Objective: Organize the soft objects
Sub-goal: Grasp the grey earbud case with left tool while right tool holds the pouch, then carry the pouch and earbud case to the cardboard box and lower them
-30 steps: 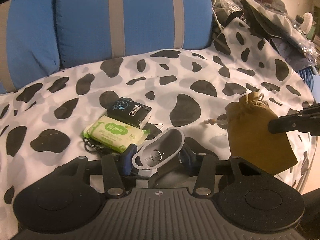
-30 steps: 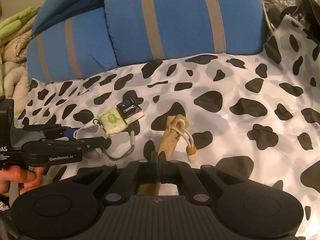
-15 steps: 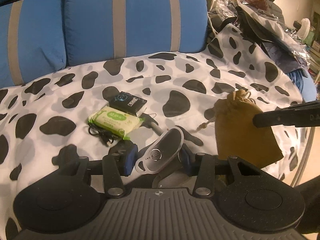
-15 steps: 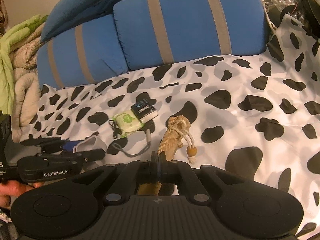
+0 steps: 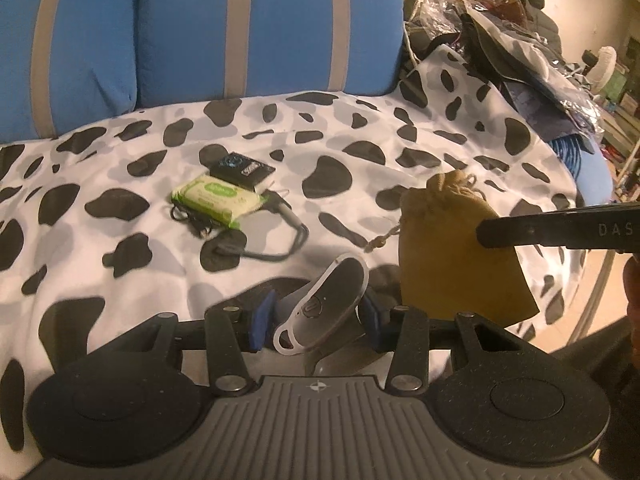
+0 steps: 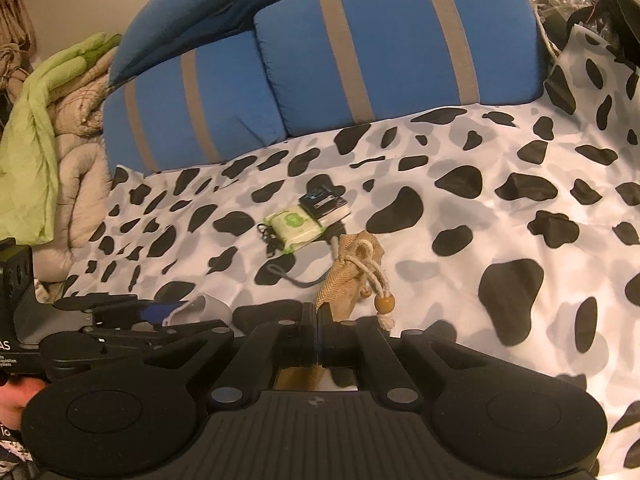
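Note:
My left gripper [image 5: 316,316] is shut on a grey oval device in a clear silicone case [image 5: 326,300] and holds it above the bed; it shows at the left in the right wrist view [image 6: 200,308]. My right gripper [image 6: 318,320] is shut on the edge of a tan drawstring pouch [image 6: 352,276], which hangs in the air; the left wrist view shows the pouch [image 5: 448,248] pinched at its right side. A green wet-wipes pack [image 5: 218,198], a black box [image 5: 242,168] and a grey lanyard [image 5: 280,240] lie on the cow-print bedspread [image 5: 120,160].
Blue striped cushions [image 6: 360,60] line the back of the bed. A green and beige quilt pile [image 6: 52,120] lies at the left. Bags and clutter [image 5: 520,32] pile up at the back right. The bed's edge [image 5: 592,184] drops off at the right.
Both grippers have risen and pulled back from the bed with their objects. The lanyard, earlier partly hidden by the device, now lies in full view.

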A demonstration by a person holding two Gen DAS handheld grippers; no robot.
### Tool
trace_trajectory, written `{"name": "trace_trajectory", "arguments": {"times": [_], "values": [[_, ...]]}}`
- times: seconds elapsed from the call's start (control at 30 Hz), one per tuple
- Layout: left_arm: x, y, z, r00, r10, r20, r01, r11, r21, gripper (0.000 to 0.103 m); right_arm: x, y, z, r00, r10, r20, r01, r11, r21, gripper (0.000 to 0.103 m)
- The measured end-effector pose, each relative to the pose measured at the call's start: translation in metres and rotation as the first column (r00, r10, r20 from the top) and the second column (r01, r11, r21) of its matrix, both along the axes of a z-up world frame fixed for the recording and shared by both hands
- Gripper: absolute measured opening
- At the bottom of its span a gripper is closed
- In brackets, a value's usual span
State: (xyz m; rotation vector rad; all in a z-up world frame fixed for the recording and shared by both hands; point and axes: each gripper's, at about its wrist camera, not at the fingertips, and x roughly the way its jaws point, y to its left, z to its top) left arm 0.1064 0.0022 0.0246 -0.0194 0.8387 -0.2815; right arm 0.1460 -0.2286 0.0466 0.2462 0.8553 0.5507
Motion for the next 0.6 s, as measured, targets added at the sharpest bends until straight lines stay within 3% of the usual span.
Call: {"name": "trace_trajectory", "arguments": {"times": [0.37, 0.6], "values": [[-0.044, 0.001, 0.006, 0.997, 0.032, -0.067, -0.036, 0.998, -0.055, 0.044, -0.05, 0.001, 0.005, 0.999, 0.029, -0.023, -0.028, 0.999, 0.021, 0.003], [-0.07, -0.016, 0.002, 0.993, -0.025, -0.114, 0.025, 1.0, -0.007, 0.044, -0.086, 0.01, 0.01, 0.995, 0.104, 0.004, -0.104, 0.994, -0.013, 0.003]]}}
